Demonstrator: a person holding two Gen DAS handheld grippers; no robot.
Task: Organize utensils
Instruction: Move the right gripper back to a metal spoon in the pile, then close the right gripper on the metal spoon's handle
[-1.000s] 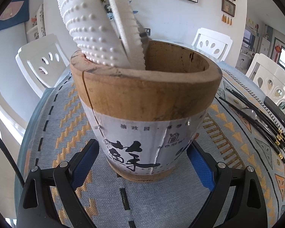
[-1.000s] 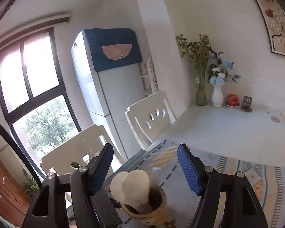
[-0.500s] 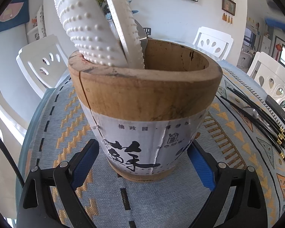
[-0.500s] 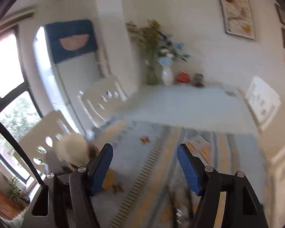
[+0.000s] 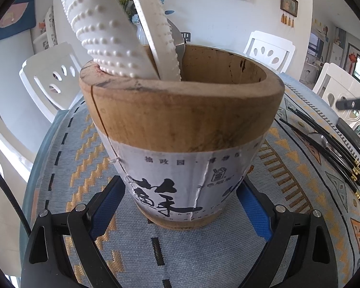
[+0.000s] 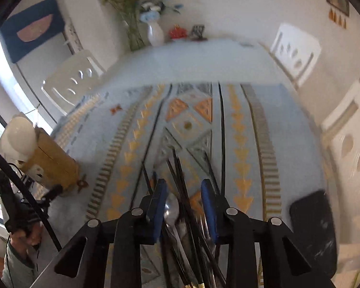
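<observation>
- Left tool (image 5: 180,206): unchanged from the earlier frame, blue pads clamped on the base of the wooden holder (image 5: 182,129), which stands on the tabletop (image 5: 60,148) with white rice paddles (image 5: 103,31) at 11 o'clock.
- Right tool (image 6: 183,206): has swung down from the room view; jaws have just been closing around black chopsticks (image 6: 180,175) and a spoon (image 6: 171,210); contact blurred, cannot tell.

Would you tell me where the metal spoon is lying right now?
In the right wrist view the metal spoon lies on the patterned table runner among the black chopsticks, between the right gripper's blue pads, far right of the wooden utensil holder.
</observation>
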